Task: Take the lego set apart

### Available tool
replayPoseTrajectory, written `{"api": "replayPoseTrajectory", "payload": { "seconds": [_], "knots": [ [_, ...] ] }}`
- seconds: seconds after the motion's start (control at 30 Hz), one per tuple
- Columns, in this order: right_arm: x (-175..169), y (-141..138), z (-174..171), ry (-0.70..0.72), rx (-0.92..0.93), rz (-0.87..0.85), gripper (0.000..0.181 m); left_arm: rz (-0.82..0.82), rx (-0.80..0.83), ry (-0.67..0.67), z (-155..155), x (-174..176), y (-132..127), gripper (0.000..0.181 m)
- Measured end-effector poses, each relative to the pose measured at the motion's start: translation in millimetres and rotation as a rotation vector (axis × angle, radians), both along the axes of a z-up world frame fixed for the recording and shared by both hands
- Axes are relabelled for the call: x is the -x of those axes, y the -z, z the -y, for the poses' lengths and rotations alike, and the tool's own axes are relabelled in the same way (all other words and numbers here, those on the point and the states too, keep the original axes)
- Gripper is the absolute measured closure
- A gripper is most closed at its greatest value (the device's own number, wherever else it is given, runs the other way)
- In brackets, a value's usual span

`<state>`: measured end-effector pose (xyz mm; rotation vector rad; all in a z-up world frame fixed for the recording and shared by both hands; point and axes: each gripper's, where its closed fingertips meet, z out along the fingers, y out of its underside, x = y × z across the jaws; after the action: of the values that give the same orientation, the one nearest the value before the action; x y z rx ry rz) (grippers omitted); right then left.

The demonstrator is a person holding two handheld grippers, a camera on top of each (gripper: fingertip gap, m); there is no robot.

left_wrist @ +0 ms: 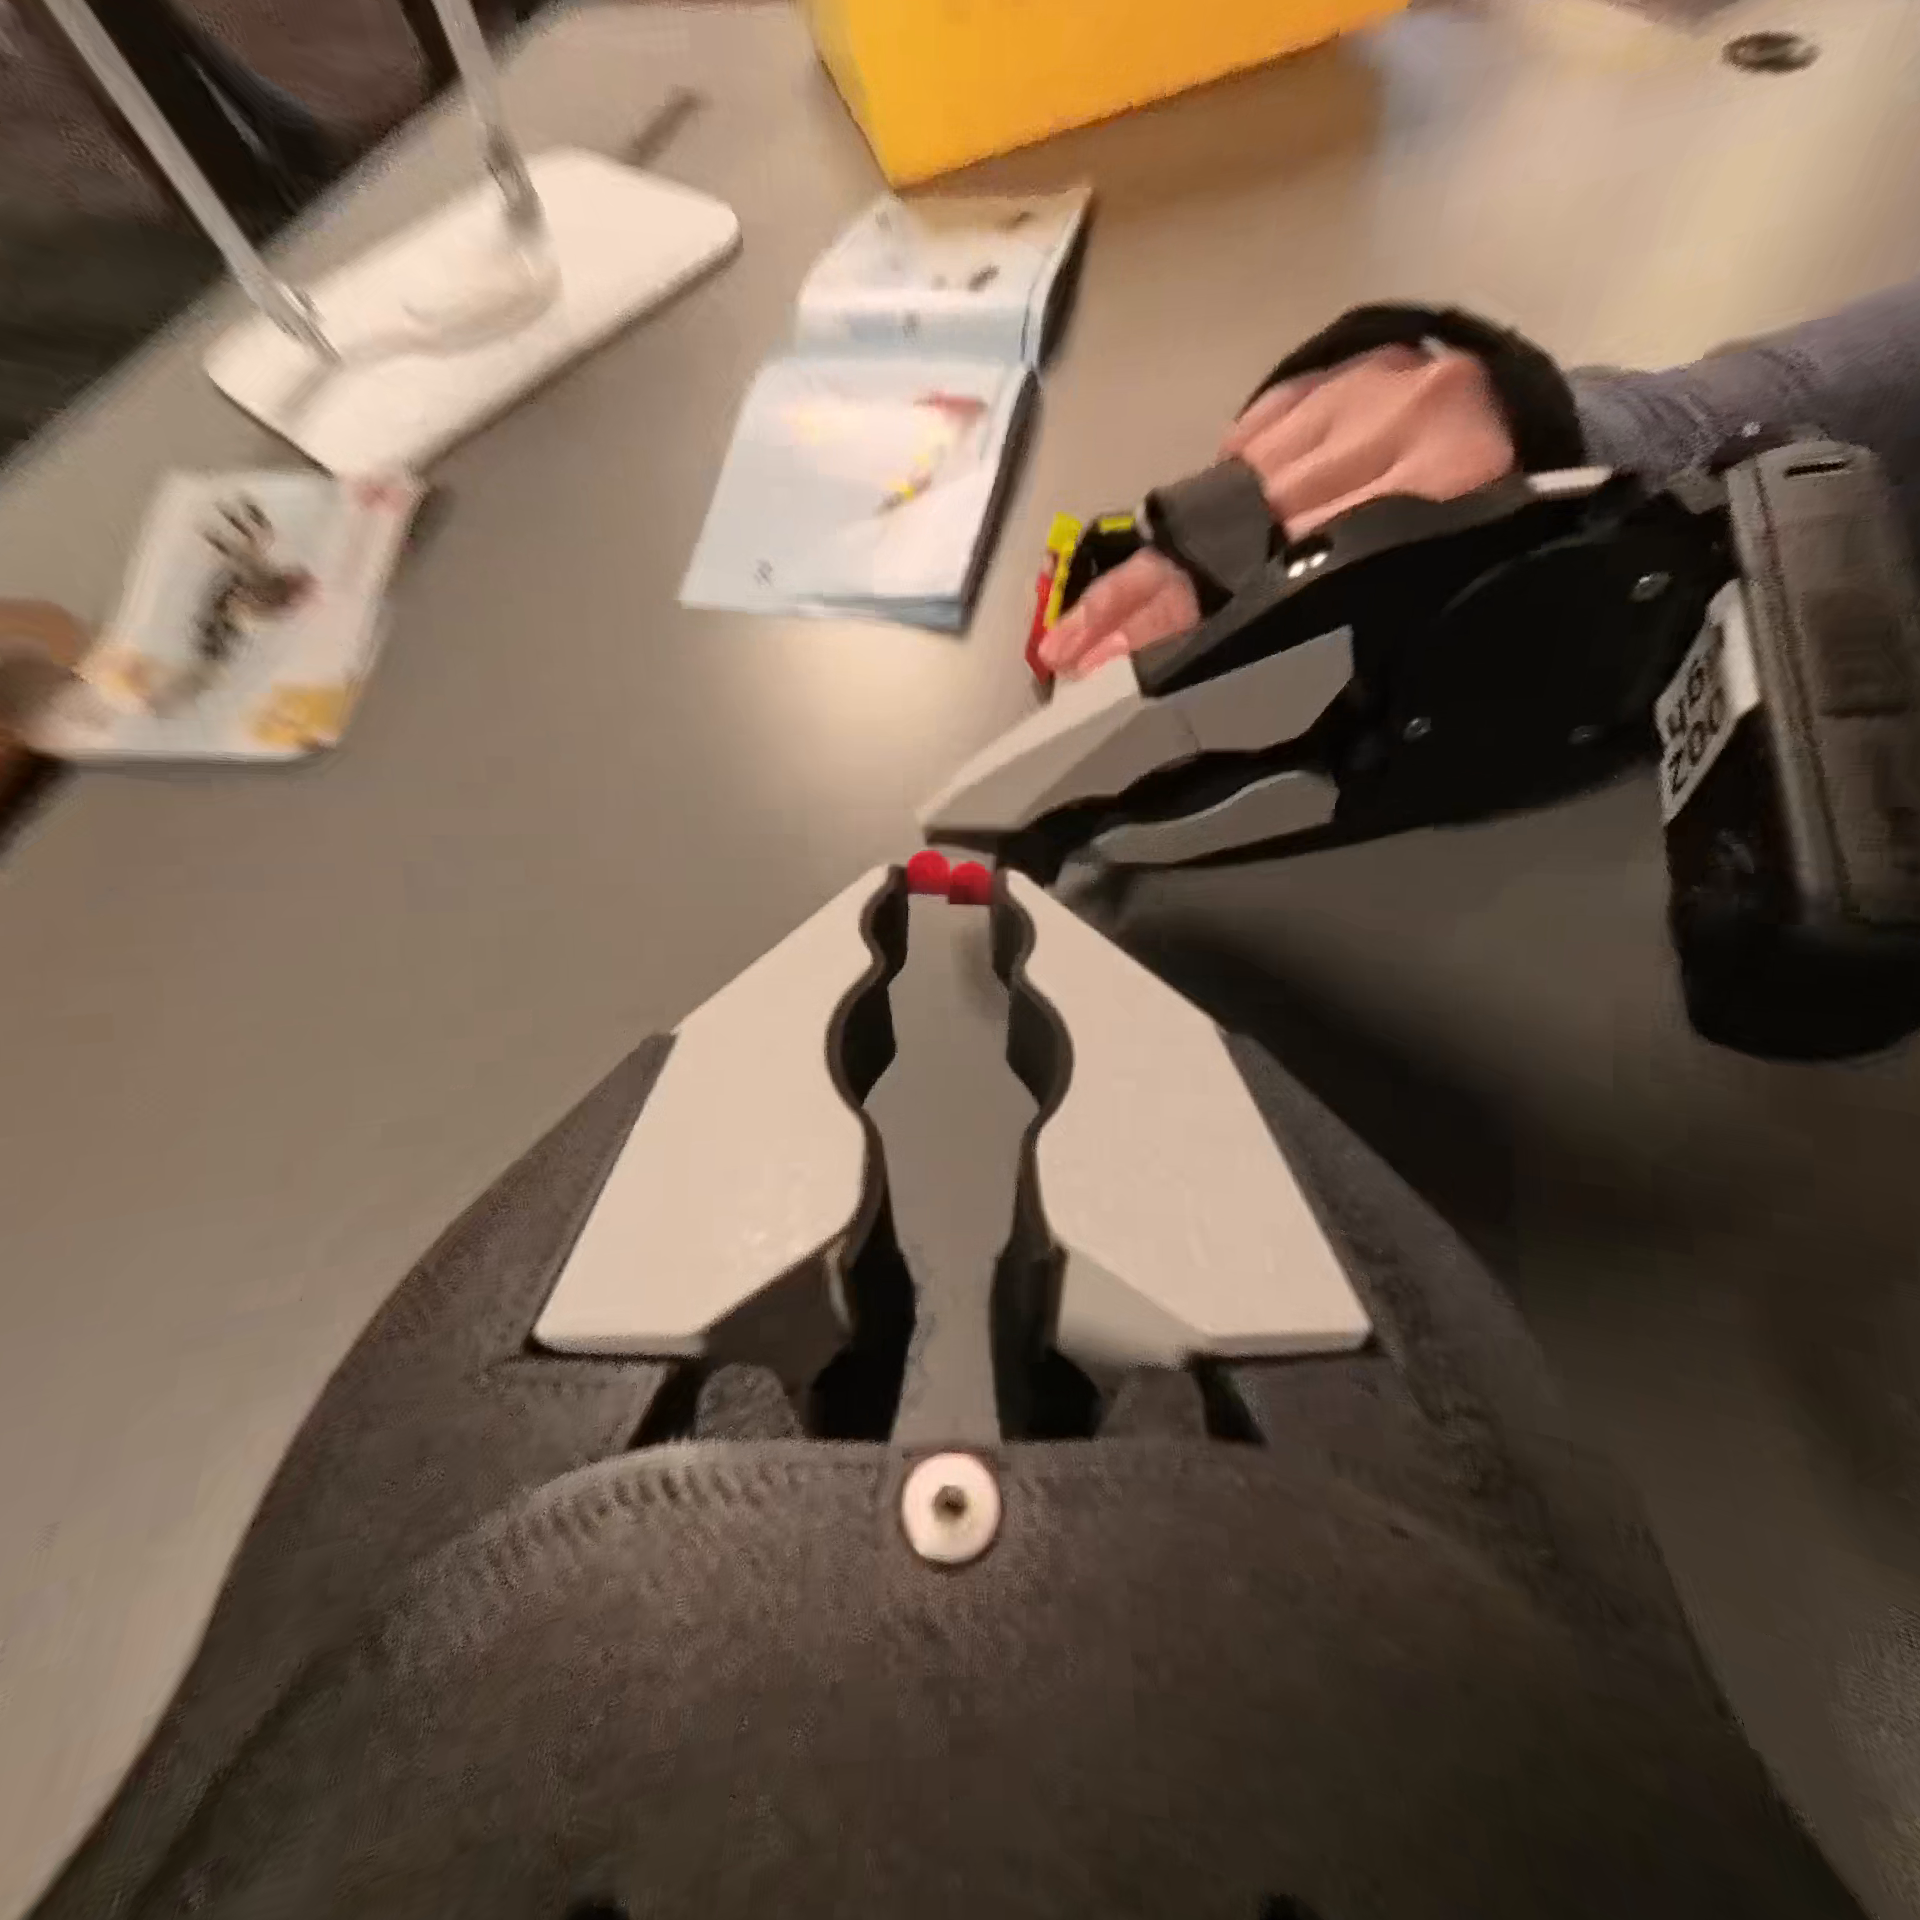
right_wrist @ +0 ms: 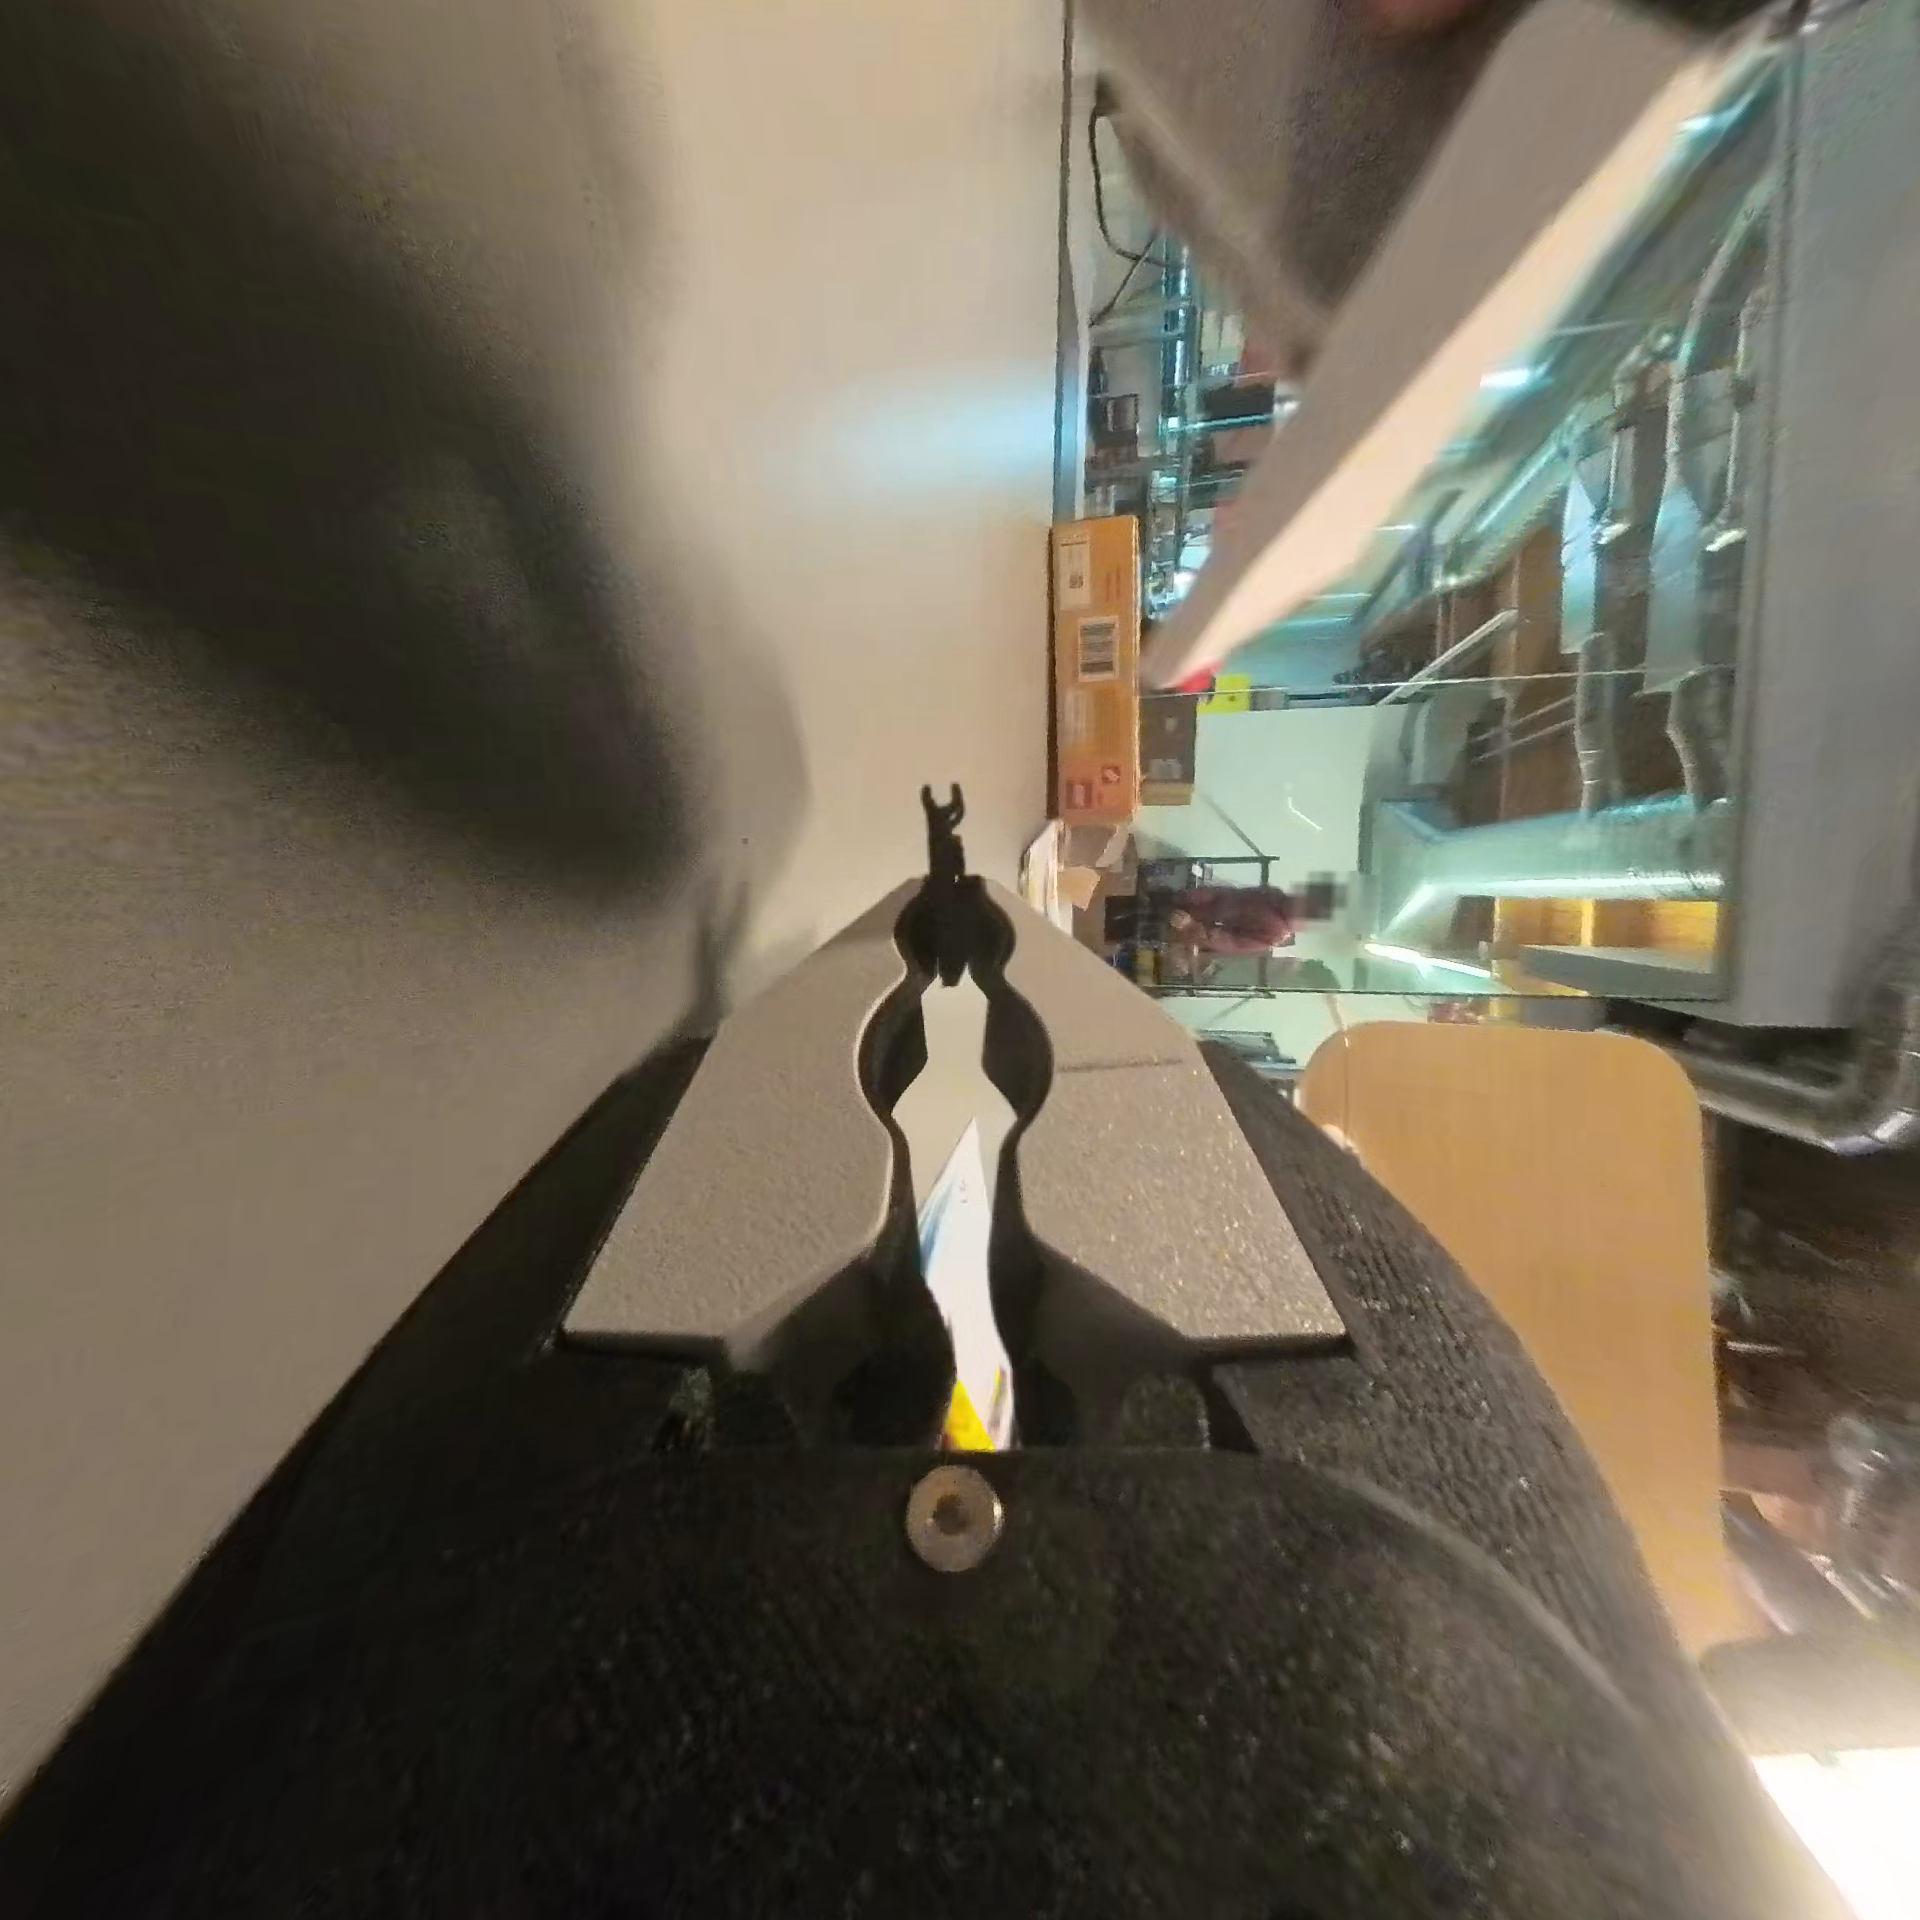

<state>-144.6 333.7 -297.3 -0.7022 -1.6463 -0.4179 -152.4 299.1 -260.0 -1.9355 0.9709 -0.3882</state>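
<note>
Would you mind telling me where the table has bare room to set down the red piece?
The widest bare patch of table lies left of the left tongs, below the booklet at the left edge. Another runs between that booklet and the open booklet. Right of the red piece it is crowded by the right tongs.

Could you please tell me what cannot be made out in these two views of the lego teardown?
- Red piece, left wrist view: only two studs show beyond the left gripper tips; the rest is hidden.
- Small black piece in the right gripper, right wrist view: thin, backlit, shape unclear.
- Booklets, left wrist view: motion blur hides the page details.
- Yellow and red pieces, left wrist view: mostly behind a hand.
</note>
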Motion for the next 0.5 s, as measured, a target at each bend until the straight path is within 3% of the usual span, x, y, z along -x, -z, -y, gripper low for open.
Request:
{"api": "replayPoseTrajectory", "payload": {
  "seconds": [0.1,0.17,0.27,0.37,0.43,0.5],
  "knots": [
    [-0.4,-3.9,-2.6,0.009,-0.026,-0.016,0.179,-0.054,0.137,-0.026,-3.4,2.4,32.5,0.167],
    [-1.0,-8.2,-4.6,0.015,-0.044,-0.038,0.179,-0.108,0.096,-0.038,-7.2,5.2,35.7,0.166],
    [-0.6,-11.7,-5.6,0.012,-0.04,-0.065,0.179,-0.122,-0.192,-0.163,-18.0,16.1,-15.5,0.166],
    [-0.9,-14.1,-6.8,0.01,-0.016,-0.091,0.178,-0.168,-0.441,-0.49,1.2,62.2,-86.5,0.167],
    [0.5,-18.3,-4.5,-0.007,-0.021,-0.113,0.179,-0.226,-0.44,-0.748,29.1,114.0,-105.8,0.167],
    [2.9,-21.1,-0.1,-0.031,-0.03,-0.125,0.179,-0.24,-0.24,-0.932,55.6,164.9,-88.7,0.167]
  ]
}}
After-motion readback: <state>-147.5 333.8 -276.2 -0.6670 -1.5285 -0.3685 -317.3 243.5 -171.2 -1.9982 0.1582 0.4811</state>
